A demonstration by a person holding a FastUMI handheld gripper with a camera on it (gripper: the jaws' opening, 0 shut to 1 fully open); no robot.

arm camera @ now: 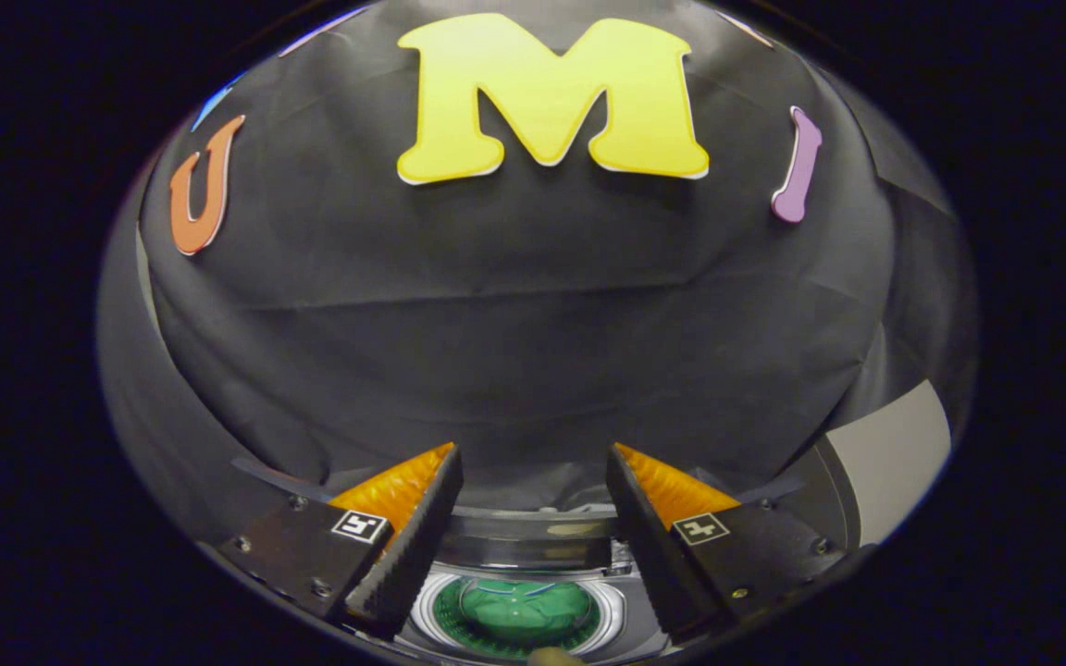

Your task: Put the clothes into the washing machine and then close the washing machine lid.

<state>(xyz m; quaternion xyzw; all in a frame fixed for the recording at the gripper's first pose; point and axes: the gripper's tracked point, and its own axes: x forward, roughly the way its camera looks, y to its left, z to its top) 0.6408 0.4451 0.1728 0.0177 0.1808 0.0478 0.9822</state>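
The gripper (533, 518) is held with jaws spread and empty. Between them, below, the washing machine (519, 612) is seen, green clothes (524, 606) apparently inside: soft, light, best pinched at a fold.

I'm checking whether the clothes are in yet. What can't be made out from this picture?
- Washing machine: gripper view cuts off its body; the open gripper fingers cover its sides.
- Drum: green inside; whether that is clothing cannot be told.
- Lid: a dark band behind the opening, partly covered by the fingers.
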